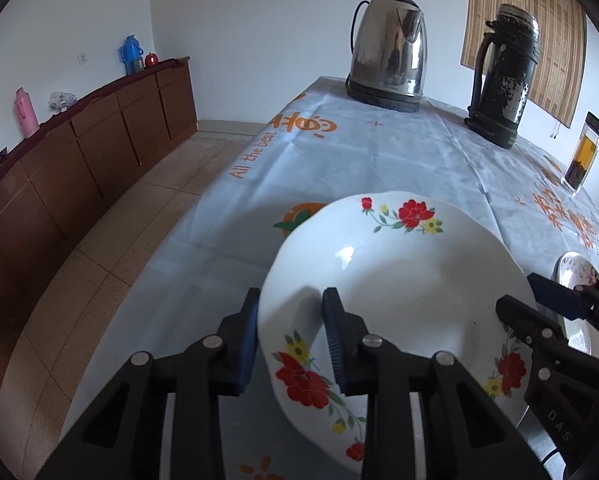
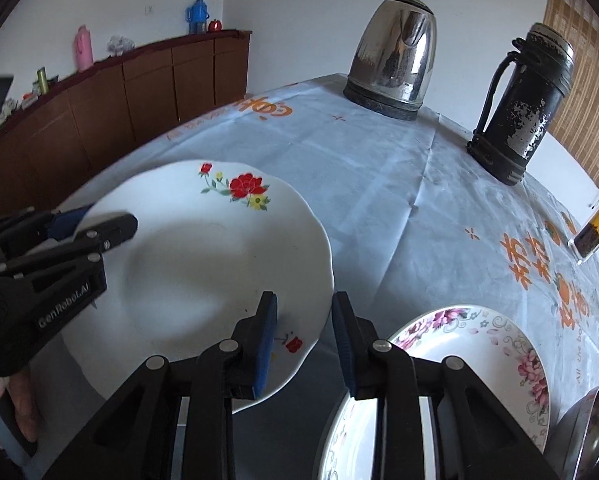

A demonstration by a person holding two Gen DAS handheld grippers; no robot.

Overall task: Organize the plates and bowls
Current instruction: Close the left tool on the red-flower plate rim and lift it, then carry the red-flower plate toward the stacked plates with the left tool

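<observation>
Both tools straddle opposite rims of the white red-flowered plate [image 1: 399, 280] on the desk [image 1: 359, 160]: left tool [image 1: 291, 340] and right tool [image 2: 305, 344] each have a finger inside and outside the rim (pad contact unclear). Beside it lies a pink-flowered plate [image 2: 499, 344].

A white plate [image 1: 399, 280] with a scalloped rim and sprays of red and yellow flowers sits tilted over the cloth-covered surface [image 1: 339, 152], its far edge raised. Just beside it on the right lies a second plate [image 2: 479, 344], white with pink flowers and grey scrollwork round the rim, flat on the surface. At the far right edge a metal bowl [image 2: 579, 432] overlaps that plate's rim.
</observation>
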